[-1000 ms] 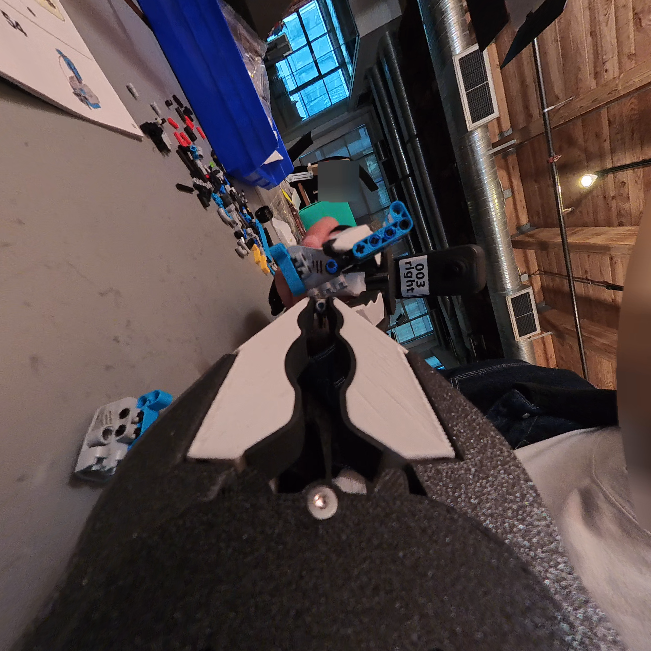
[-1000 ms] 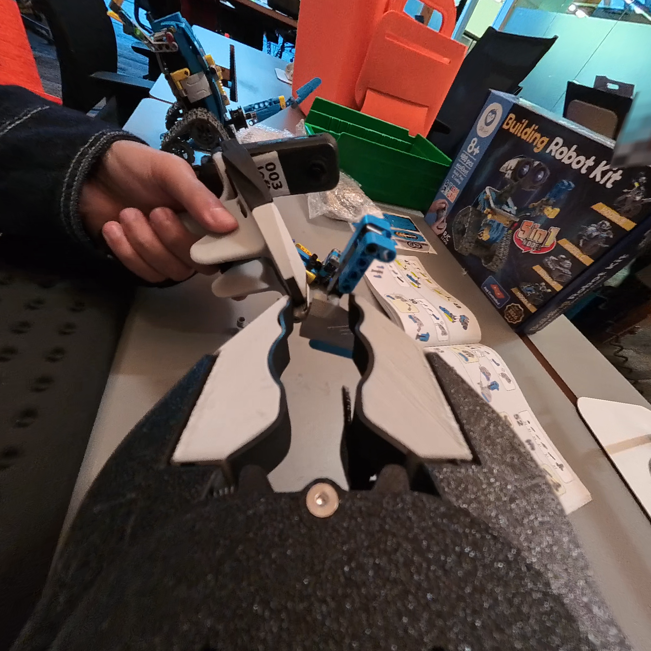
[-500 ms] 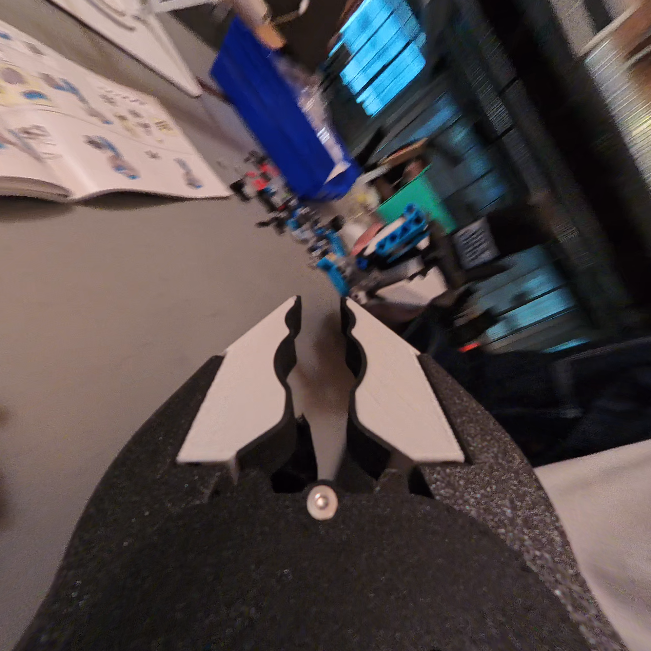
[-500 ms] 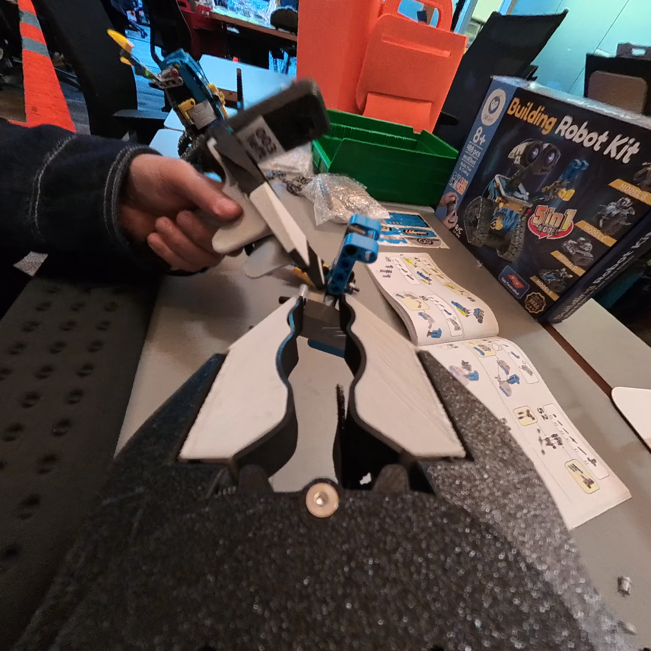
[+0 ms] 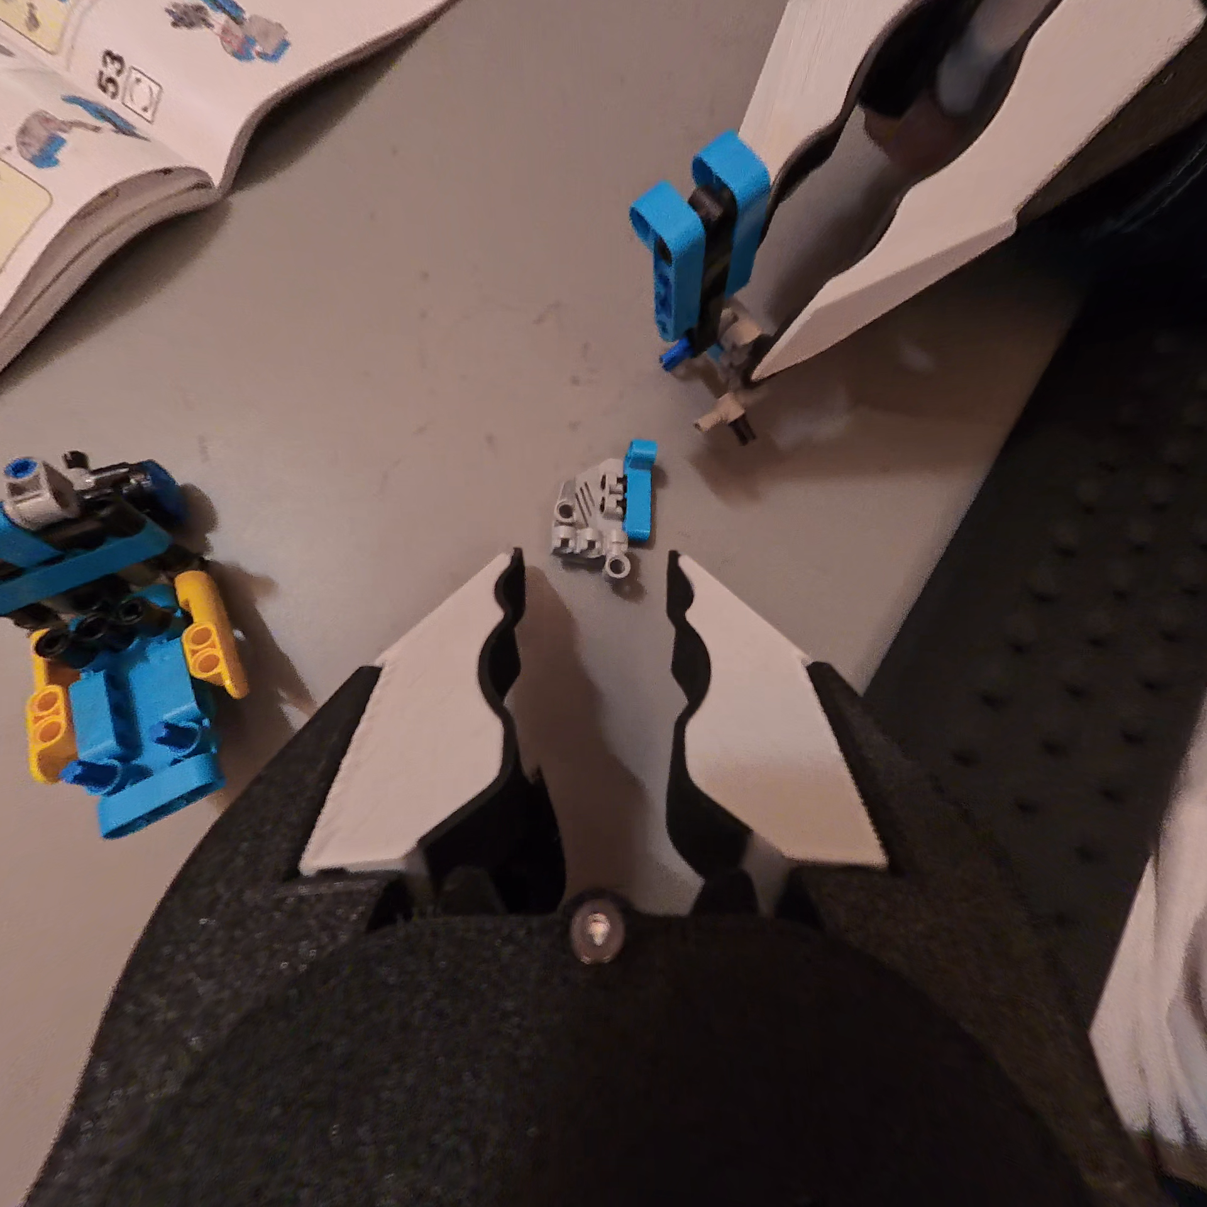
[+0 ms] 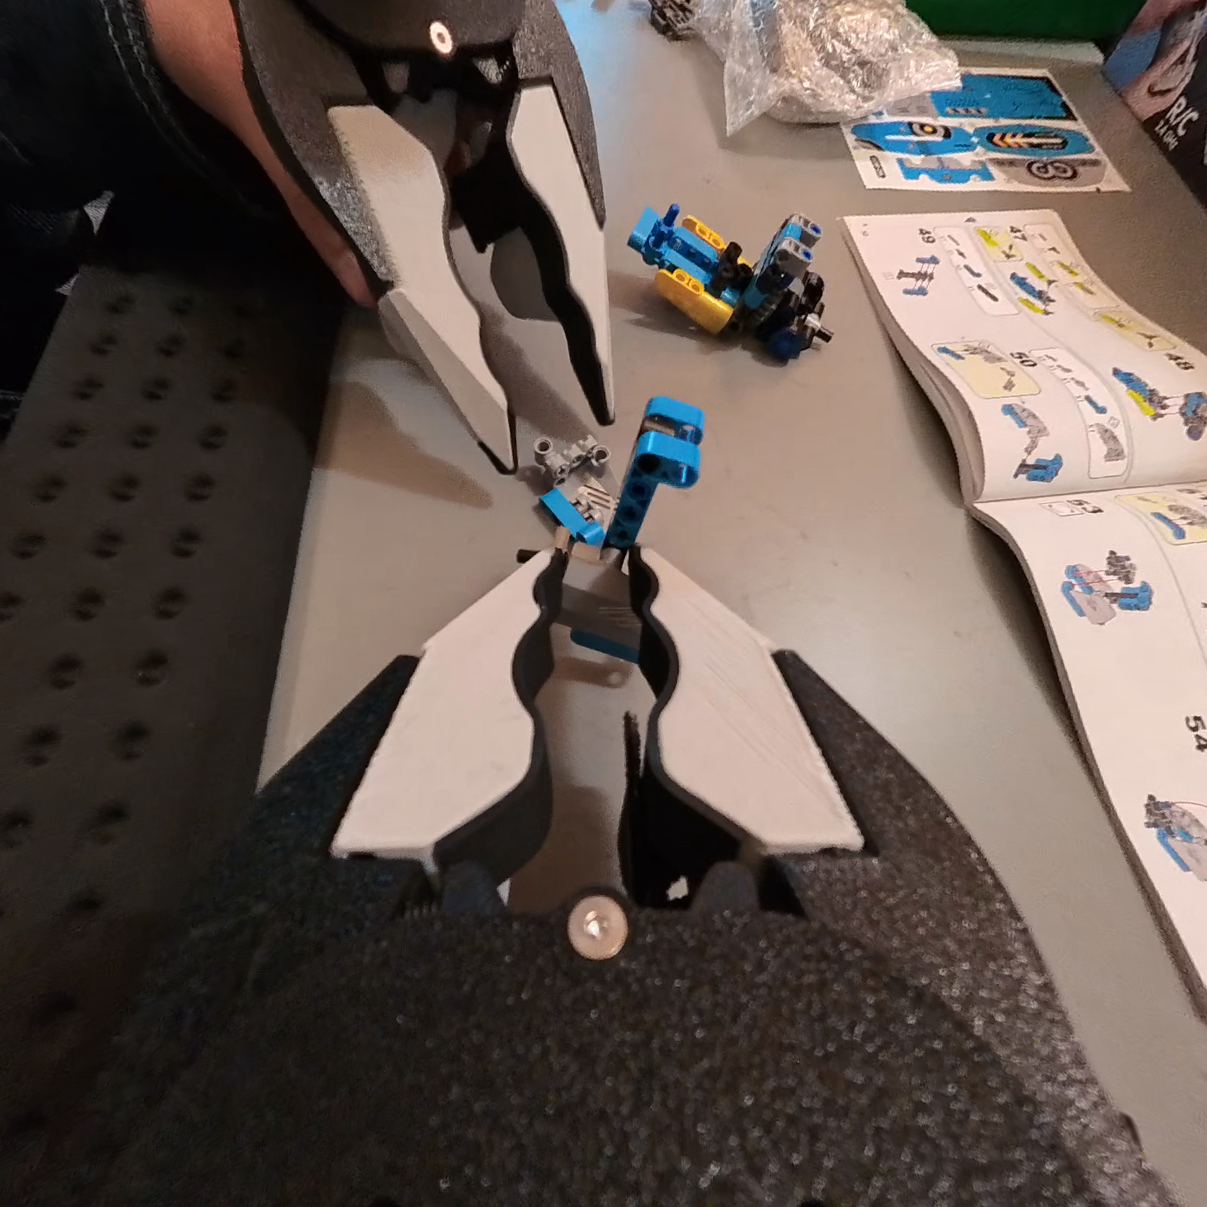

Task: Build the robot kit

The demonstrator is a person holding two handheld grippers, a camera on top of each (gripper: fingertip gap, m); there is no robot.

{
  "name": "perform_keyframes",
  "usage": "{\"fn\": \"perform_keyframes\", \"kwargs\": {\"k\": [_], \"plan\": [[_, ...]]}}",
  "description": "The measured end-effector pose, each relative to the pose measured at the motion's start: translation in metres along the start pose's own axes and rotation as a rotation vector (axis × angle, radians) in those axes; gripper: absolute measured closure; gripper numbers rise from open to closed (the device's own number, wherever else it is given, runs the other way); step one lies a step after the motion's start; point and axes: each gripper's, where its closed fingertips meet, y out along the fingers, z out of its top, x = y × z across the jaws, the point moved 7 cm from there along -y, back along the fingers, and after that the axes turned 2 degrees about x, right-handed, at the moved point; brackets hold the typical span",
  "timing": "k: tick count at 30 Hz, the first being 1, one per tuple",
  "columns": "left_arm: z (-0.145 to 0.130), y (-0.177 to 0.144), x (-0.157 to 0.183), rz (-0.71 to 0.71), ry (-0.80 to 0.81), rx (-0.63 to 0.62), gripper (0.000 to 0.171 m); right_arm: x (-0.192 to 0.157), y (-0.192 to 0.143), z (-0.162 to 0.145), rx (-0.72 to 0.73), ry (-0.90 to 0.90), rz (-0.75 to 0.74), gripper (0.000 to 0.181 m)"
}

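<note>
Left tongs (image 5: 593, 562) hang with jaws spread and empty, tips just short of a small grey-and-blue brick piece (image 5: 604, 511) lying on the grey table (image 5: 405, 366). Right tongs (image 6: 591, 555) are clamped on a grey-and-blue brick assembly (image 6: 656, 467), near the table's edge beside the black dimpled mat (image 6: 130, 522). Bare table separates these from the blue-and-yellow model (image 6: 731, 281) and open instruction booklet (image 6: 1045, 366).

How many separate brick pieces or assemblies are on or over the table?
3: blue-and-yellow model by the booklet, small grey-blue piece before the open left tongs, blue piece in the right tongs.
</note>
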Motion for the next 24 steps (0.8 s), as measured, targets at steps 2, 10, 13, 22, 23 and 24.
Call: {"fn": "perform_keyframes", "kwargs": {"k": [2,10,13,22,23,24], "plan": [[-0.002,0.003,0.0,-0.01,0.015,-0.019,0.13,0.0,0.001,-0.001,-0.002,0.018,0.02,0.162],[-0.002,0.011,-0.002,-0.01,0.064,0.01,0.147,-0.008,0.01,-0.005,-0.046,-0.013,0.044,0.162],[0.001,0.011,-0.005,0.029,0.038,0.041,0.147,0.0,0.005,-0.003,-0.029,-0.009,-0.005,0.162],[0.02,-0.007,0.001,0.368,0.396,0.246,0.147,0.028,-0.02,0.011,0.155,0.153,-0.146,0.162],[0.02,-0.007,0.002,0.382,0.414,0.246,0.147,0.027,-0.02,0.013,0.165,0.157,-0.139,0.162],[0.02,-0.007,0.003,0.389,0.426,0.246,0.147,0.026,-0.02,0.014,0.169,0.159,-0.133,0.162]]}}
